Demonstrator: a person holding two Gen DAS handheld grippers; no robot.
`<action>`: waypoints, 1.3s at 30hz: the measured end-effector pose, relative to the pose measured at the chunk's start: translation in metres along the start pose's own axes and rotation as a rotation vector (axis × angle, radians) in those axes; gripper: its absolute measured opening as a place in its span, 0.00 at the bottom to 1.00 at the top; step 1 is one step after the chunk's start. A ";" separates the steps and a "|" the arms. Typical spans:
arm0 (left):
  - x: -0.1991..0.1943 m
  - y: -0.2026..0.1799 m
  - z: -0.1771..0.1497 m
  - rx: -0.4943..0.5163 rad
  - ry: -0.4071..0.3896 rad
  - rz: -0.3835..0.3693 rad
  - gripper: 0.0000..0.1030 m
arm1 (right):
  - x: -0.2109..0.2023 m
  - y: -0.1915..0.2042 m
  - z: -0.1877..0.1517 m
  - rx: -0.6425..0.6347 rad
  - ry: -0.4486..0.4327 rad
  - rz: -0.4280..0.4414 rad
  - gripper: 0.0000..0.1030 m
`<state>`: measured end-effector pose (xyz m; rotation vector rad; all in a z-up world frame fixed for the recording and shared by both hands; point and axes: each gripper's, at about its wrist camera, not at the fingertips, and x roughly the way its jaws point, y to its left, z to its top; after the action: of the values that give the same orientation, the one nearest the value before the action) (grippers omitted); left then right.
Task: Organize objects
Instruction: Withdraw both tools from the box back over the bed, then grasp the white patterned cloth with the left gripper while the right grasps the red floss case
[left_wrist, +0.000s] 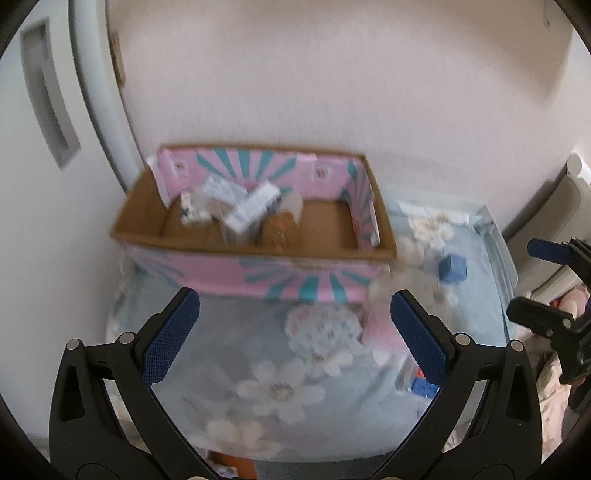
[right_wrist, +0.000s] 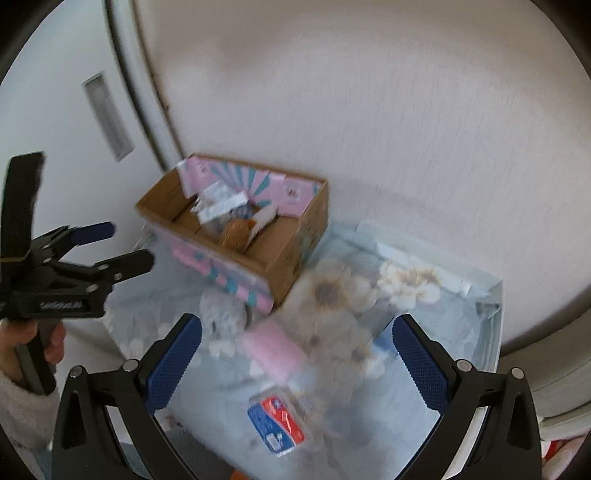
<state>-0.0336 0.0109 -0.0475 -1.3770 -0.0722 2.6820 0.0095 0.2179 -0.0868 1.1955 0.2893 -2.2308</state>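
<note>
A pink and teal cardboard box (left_wrist: 258, 273) stands at the back of the flowered tabletop and holds several small packs and a brown item (left_wrist: 280, 229); it also shows in the right wrist view (right_wrist: 288, 258). On the cloth lie a patterned white pouch (left_wrist: 323, 328), a pink pack (right_wrist: 273, 350), a small blue box (left_wrist: 452, 267) and a blue and red pack (right_wrist: 277, 424). My left gripper (left_wrist: 295, 332) is open and empty above the cloth, in front of the box. My right gripper (right_wrist: 295, 362) is open and empty above the pink pack.
A pale wall runs behind the table (left_wrist: 221, 369). A white door with a recessed handle (left_wrist: 48, 92) stands at the left. The table's raised rim (right_wrist: 495, 314) shows at the right. The frames are blurred.
</note>
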 end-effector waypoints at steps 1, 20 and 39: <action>0.006 -0.001 -0.006 -0.002 0.012 -0.003 1.00 | 0.003 0.001 -0.008 -0.010 0.009 0.006 1.00; 0.115 -0.021 -0.060 0.139 0.056 -0.119 1.00 | 0.075 0.016 -0.091 -0.201 0.091 0.101 0.95; 0.145 -0.015 -0.060 0.103 0.059 -0.231 0.73 | 0.105 0.022 -0.112 -0.255 0.110 0.145 0.50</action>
<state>-0.0668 0.0441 -0.1977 -1.3273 -0.0812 2.4205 0.0547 0.2082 -0.2351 1.1627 0.4984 -1.9414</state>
